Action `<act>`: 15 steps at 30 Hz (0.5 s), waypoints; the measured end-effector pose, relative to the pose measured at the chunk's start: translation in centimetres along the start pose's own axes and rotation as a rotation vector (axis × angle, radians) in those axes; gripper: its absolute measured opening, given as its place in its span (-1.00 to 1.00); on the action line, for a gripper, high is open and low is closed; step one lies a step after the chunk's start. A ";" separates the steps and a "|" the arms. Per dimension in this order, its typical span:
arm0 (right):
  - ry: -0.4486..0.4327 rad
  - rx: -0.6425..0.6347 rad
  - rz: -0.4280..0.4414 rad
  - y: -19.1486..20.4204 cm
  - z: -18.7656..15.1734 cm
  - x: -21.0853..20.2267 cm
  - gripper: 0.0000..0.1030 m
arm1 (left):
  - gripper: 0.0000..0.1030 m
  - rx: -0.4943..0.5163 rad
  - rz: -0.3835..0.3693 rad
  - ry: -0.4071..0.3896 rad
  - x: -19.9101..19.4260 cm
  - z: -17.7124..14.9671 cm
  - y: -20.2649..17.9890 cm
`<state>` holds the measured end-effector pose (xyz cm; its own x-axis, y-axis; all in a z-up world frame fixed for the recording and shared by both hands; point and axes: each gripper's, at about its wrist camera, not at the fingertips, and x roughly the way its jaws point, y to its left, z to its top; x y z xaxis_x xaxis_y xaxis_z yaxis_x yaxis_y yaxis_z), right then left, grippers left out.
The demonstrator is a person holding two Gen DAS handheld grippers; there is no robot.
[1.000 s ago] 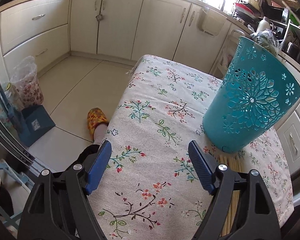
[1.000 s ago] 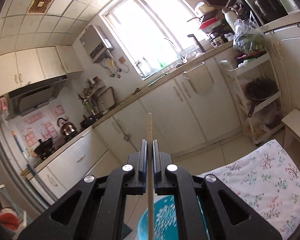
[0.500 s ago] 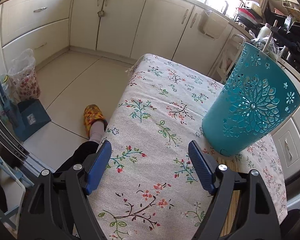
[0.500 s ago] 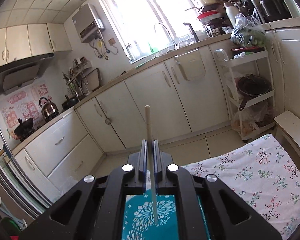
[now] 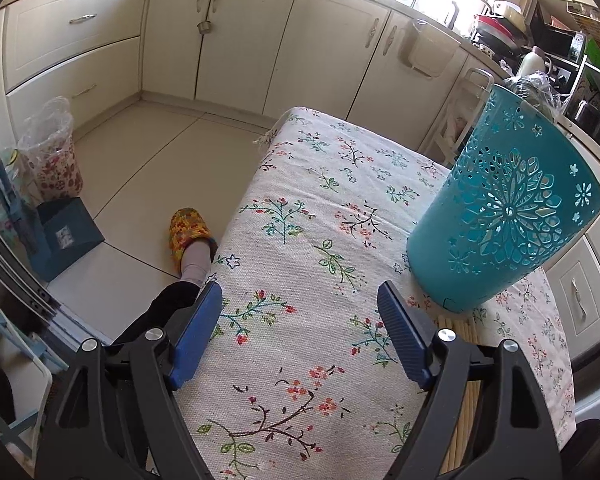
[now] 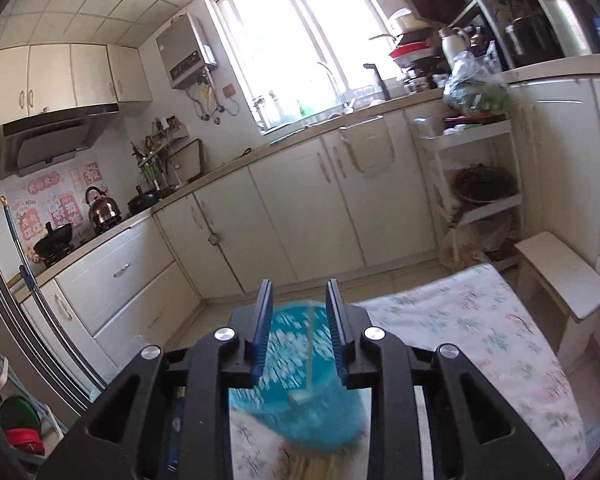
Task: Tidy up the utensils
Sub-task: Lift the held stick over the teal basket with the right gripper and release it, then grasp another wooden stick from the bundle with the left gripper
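A teal perforated utensil holder (image 5: 504, 216) stands on the floral tablecloth (image 5: 324, 240). Several wooden chopsticks (image 5: 466, 364) lie on the cloth at its base, partly behind my right finger. My left gripper (image 5: 300, 328) is open and empty, low over the cloth left of the holder. In the right wrist view, my right gripper (image 6: 300, 328) is open just above the holder (image 6: 296, 380). One pale chopstick (image 6: 309, 352) stands blurred inside the holder, free of the fingers.
The table's left edge drops to the tiled floor, where a person's foot in a yellow slipper (image 5: 188, 236) stands close. A white stool (image 6: 560, 276) stands past the table's far end. Kitchen cabinets (image 6: 300, 208) line the walls.
My right gripper tilted down over the holder, opened and let go of the chopstick, which has dropped into the holder. The left gripper has stayed open and almost still.
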<state>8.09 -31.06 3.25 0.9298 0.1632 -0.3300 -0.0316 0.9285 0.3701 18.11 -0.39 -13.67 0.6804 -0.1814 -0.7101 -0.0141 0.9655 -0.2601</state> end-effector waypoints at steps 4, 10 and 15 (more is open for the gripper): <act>0.189 0.000 -0.043 -0.9 -5.7 -0.5 -0.58 | 0.48 0.002 0.003 0.001 0.0 0.0 -0.1; 0.496 -0.027 -0.072 -0.9 -13.4 4.4 -0.68 | 0.49 0.006 0.003 -0.003 -0.1 0.0 -0.1; 0.556 -0.085 -0.115 -0.3 -15.1 6.5 -0.74 | 0.49 0.006 0.001 -0.004 -0.3 0.0 -0.1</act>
<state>8.65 -25.23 -12.12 0.5969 0.1895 -0.7796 0.0075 0.9704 0.2416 17.90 -0.42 -13.48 0.6835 -0.1798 -0.7075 -0.0105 0.9667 -0.2558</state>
